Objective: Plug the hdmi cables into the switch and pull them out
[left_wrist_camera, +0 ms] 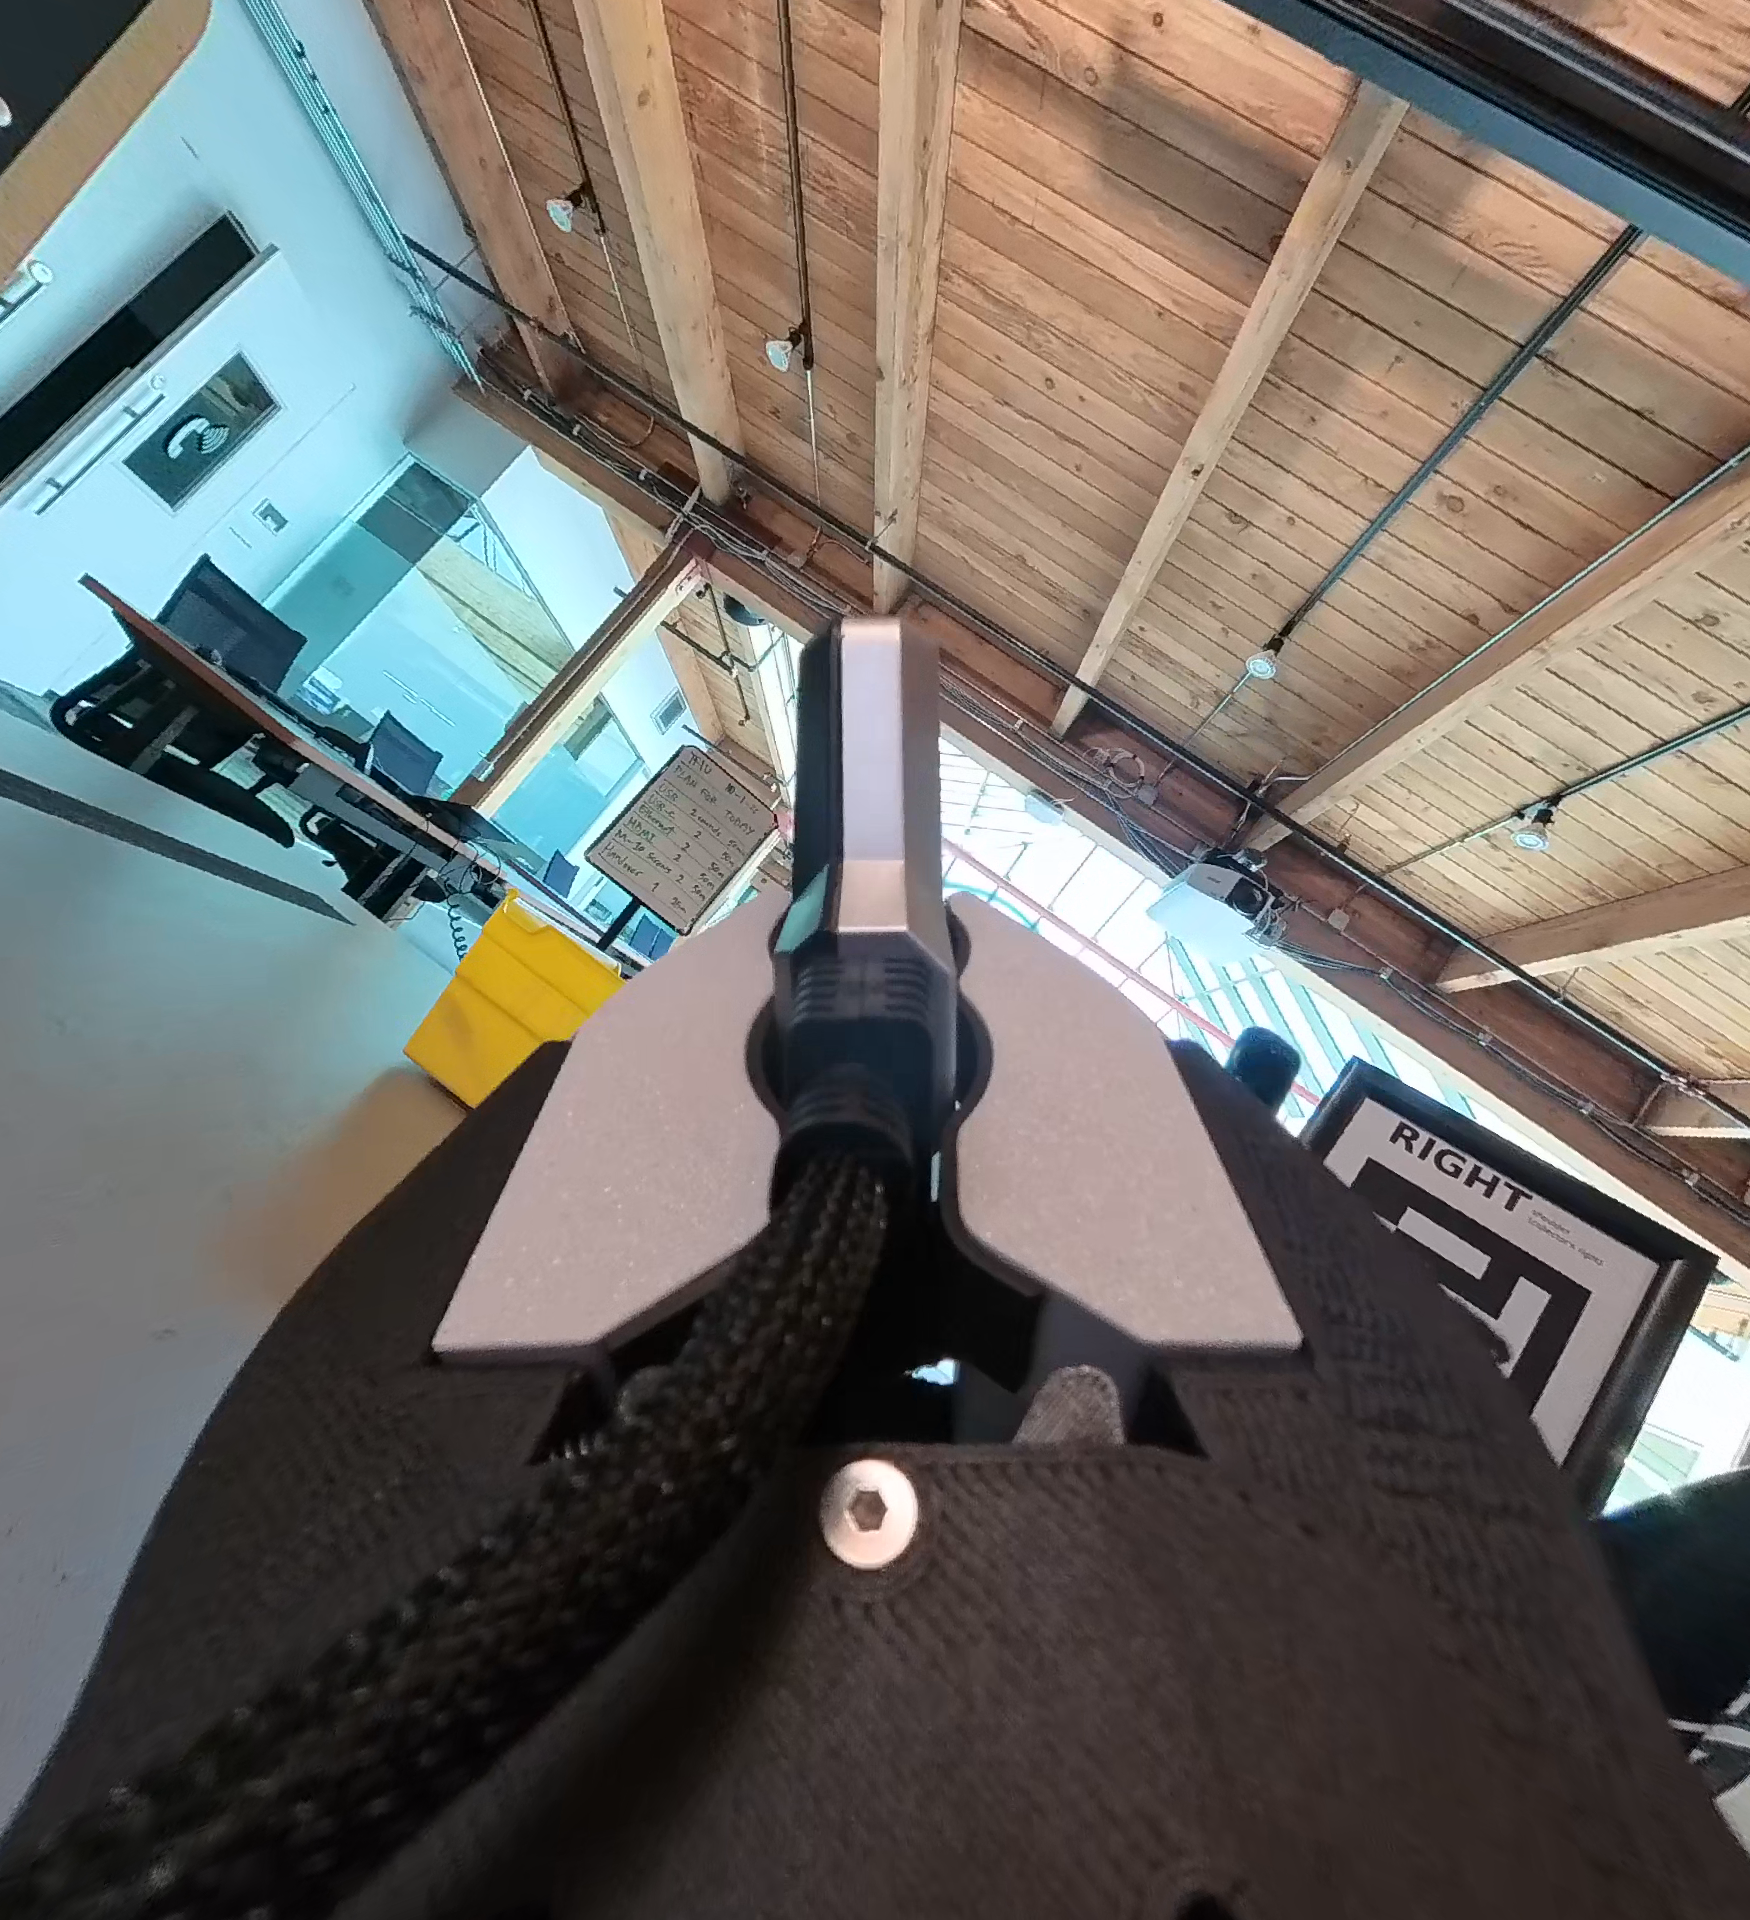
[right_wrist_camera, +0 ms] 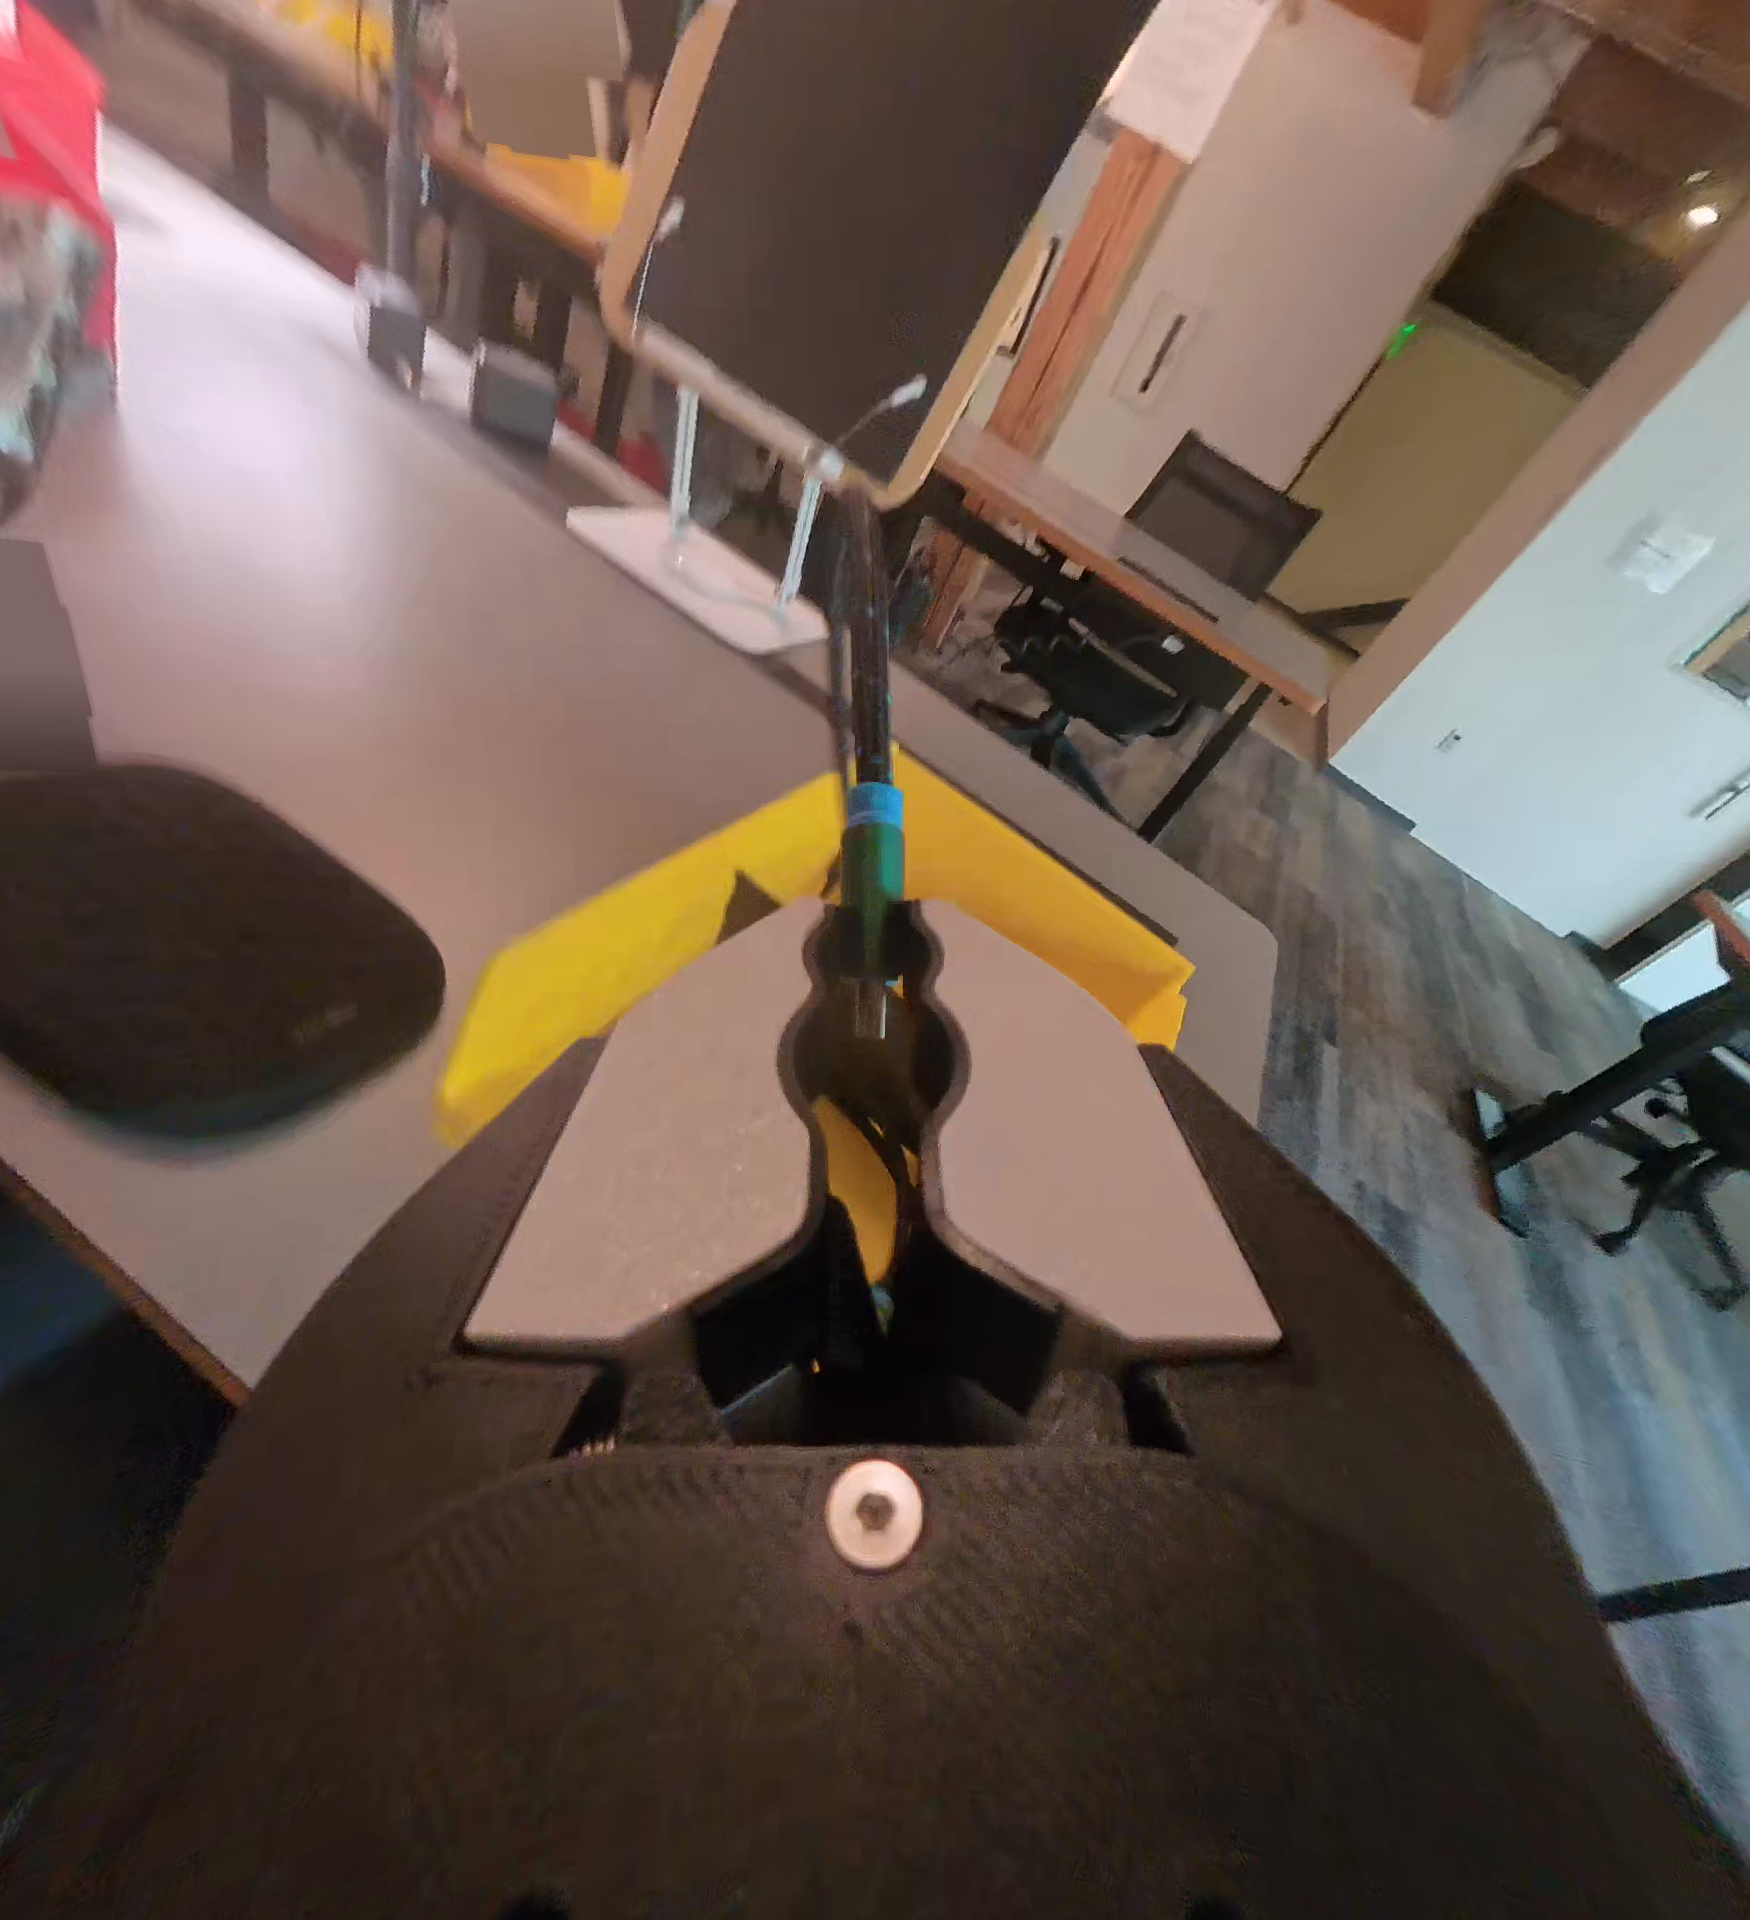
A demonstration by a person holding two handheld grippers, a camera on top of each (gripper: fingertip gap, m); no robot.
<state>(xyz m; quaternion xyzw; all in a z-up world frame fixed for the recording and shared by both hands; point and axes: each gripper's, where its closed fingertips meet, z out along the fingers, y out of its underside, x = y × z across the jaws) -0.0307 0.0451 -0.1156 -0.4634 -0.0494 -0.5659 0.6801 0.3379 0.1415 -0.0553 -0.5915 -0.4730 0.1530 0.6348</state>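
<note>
In the left wrist view my left gripper (left_wrist_camera: 866, 925) points up toward the ceiling and is shut on the near end of the silver switch (left_wrist_camera: 876, 769), which stands edge-on between the fingers. A black HDMI plug (left_wrist_camera: 855, 987) sits in the switch, and its braided black cable (left_wrist_camera: 642, 1455) runs down to the left over the gripper body. In the right wrist view my right gripper (right_wrist_camera: 876, 920) is shut on a second HDMI cable's plug (right_wrist_camera: 873, 862), wrapped in green and blue tape. The plug's metal tip (right_wrist_camera: 869, 1006) points back toward the camera. Its cable (right_wrist_camera: 858, 644) rises away.
A yellow bin (right_wrist_camera: 642, 935) sits on the grey table (right_wrist_camera: 383, 644) just behind the right gripper. A black pad (right_wrist_camera: 144, 935) lies at the left, and a dark board on a clear stand (right_wrist_camera: 829, 208) is beyond. The right gripper's marker plate (left_wrist_camera: 1494, 1278) shows at the left view's right.
</note>
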